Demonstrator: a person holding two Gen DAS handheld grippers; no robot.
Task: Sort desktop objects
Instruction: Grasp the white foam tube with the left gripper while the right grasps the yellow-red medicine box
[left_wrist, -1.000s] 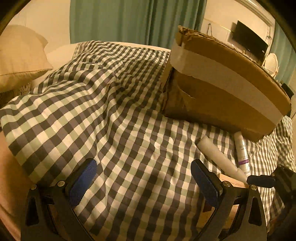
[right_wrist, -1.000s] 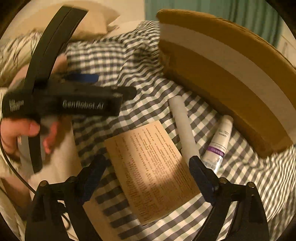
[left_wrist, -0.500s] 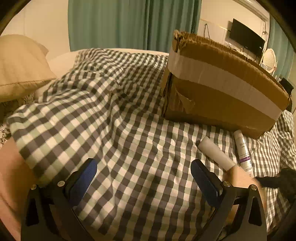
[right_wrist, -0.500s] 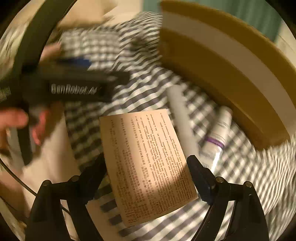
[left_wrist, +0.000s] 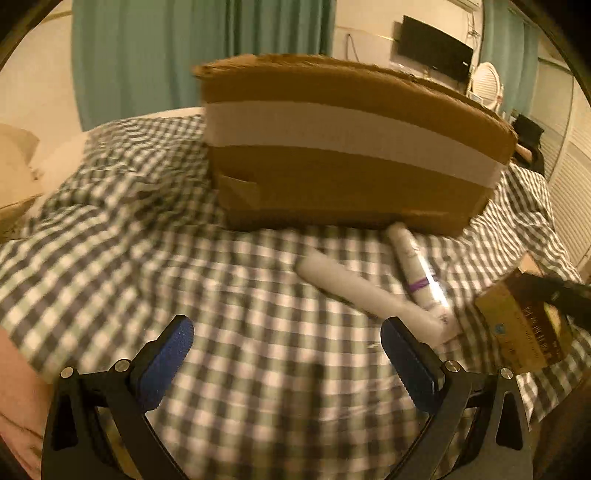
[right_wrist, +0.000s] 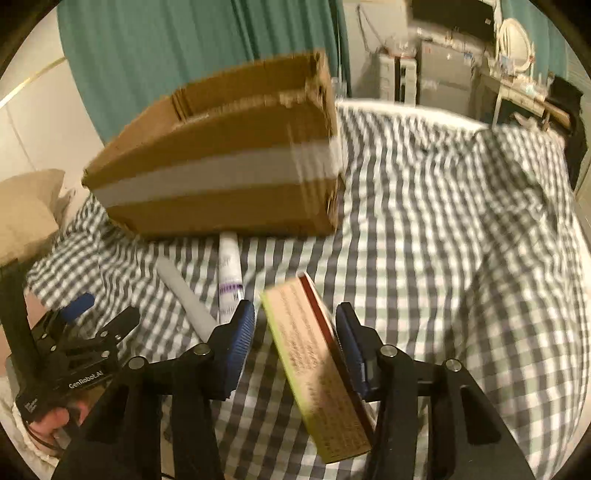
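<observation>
Left wrist view: left gripper (left_wrist: 282, 363) spread wide over checked bedspread (left_wrist: 221, 280), two white tubes (left_wrist: 362, 291) before cardboard box (left_wrist: 347, 147); right wrist view alone shows right gripper (right_wrist: 295, 332), jaws just closing, around a tilted printed carton (right_wrist: 314, 365).

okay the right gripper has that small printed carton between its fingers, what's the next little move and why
Probably carry the carton up over the open cardboard box. The right gripper has just been closing with the carton tilted between its jaws, lifted off the checked cover; the box stands just behind.
</observation>
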